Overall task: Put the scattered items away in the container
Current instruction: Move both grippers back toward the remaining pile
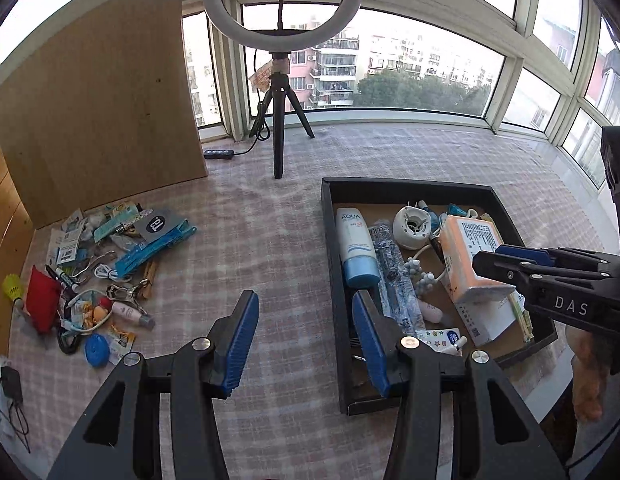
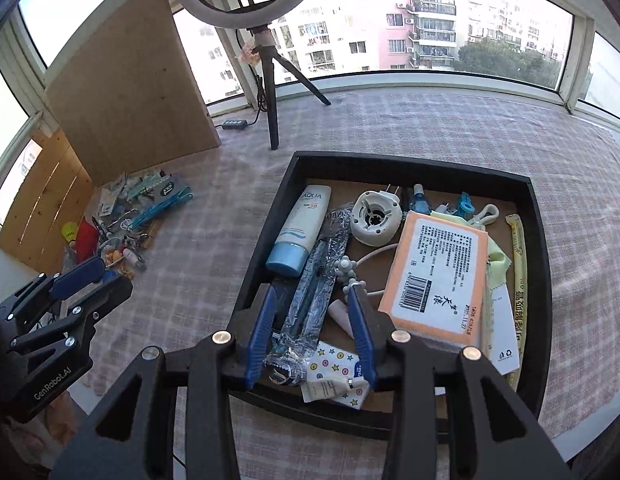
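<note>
From the left wrist, the left gripper (image 1: 306, 340) hangs with its jaws apart and nothing between them, over bare checked cloth (image 1: 270, 240) just left of the black tray (image 1: 329, 264); its right finger overlaps the tray's left wall in this view. The heap of scattered items (image 1: 98, 272) lies well to the left of the tray, up and to the left of these jaws, in front of the wooden board (image 1: 98, 96). In the heap, the blue clips (image 1: 150, 248) and the small pink tube (image 1: 132, 314) both run slantwise. The right gripper (image 1: 505, 258) reaches in from the right edge above the tray, over the orange packet (image 1: 469, 256); from this side I cannot tell how wide it stands.

From the right wrist, the right gripper (image 2: 311, 320) stands open and empty above the tray's near left corner, with a clear plastic wrapper (image 2: 317, 280) lying in the tray below the gap, not held. The sunscreen tube (image 2: 302, 228) lies further back in the tray. The heap (image 2: 122, 224) is far left of the tray, and the left gripper (image 2: 98, 276) sits between tray and heap. By my judgement, the left hand is the nearer one for the next pick, and it must swing left, away from the tray.
</note>
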A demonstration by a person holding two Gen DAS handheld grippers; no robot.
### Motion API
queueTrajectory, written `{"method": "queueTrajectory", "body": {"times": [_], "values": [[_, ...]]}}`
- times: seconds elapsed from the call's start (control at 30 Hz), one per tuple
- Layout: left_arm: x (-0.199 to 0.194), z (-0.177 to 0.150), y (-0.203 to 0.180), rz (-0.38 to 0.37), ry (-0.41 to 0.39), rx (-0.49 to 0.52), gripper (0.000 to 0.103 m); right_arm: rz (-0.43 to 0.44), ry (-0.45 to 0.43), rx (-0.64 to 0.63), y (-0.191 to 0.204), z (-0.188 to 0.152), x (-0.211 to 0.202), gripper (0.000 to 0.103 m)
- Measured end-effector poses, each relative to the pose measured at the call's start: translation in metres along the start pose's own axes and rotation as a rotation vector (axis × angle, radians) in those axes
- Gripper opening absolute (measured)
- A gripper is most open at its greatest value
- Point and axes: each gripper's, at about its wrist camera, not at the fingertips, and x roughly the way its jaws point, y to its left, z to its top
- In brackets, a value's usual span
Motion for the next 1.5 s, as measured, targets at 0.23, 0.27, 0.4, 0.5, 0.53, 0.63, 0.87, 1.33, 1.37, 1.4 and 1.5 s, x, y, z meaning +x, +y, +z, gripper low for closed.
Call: {"method": "queueTrajectory", "body": {"times": [0.23, 0.27, 0.4, 0.5, 0.53, 0.63, 0.87, 1.33, 1.37, 1.4, 1.5], "values": [[-0.009, -0.025, 0.056, 0.069, 0.012, -0.111, 0.049, 0.065, 0.024, -0.079, 0.050, 0.004, 0.024, 0.042], [-0.009, -0.030, 0.066, 0.082, 0.017, -0.131, 0.049, 0.071, 0.026, -0.092, 0.057, 0.004, 0.028, 0.042], [-0.007, -0.056, 0.109, 0.125, 0.054, -0.222, 0.049, 0.111, 0.050, -0.140, 0.084, 0.003, 0.045, 0.047], [-0.008, -0.077, 0.146, 0.168, 0.075, -0.291, 0.049, 0.135, 0.061, -0.167, 0.103, 0.002, 0.059, 0.047], [-0.008, -0.084, 0.157, 0.186, 0.083, -0.315, 0.049, 0.144, 0.064, -0.178, 0.110, 0.002, 0.063, 0.047], [-0.008, -0.105, 0.186, 0.243, 0.102, -0.373, 0.049, 0.157, 0.071, -0.214, 0.130, 0.001, 0.075, 0.047], [-0.010, -0.133, 0.217, 0.329, 0.127, -0.469, 0.057, 0.185, 0.096, -0.271, 0.173, -0.013, 0.094, 0.048], [-0.034, -0.114, 0.222, 0.330, 0.027, -0.529, 0.069, 0.190, 0.021, -0.405, 0.225, -0.030, 0.091, 0.052], [-0.035, -0.113, 0.221, 0.331, 0.019, -0.527, 0.071, 0.190, 0.021, -0.405, 0.226, -0.030, 0.091, 0.052], [-0.036, -0.111, 0.221, 0.333, 0.013, -0.524, 0.073, 0.193, 0.023, -0.402, 0.226, -0.030, 0.092, 0.052], [-0.036, -0.108, 0.221, 0.321, 0.013, -0.530, 0.074, 0.196, 0.033, -0.385, 0.224, -0.029, 0.095, 0.052]]}}
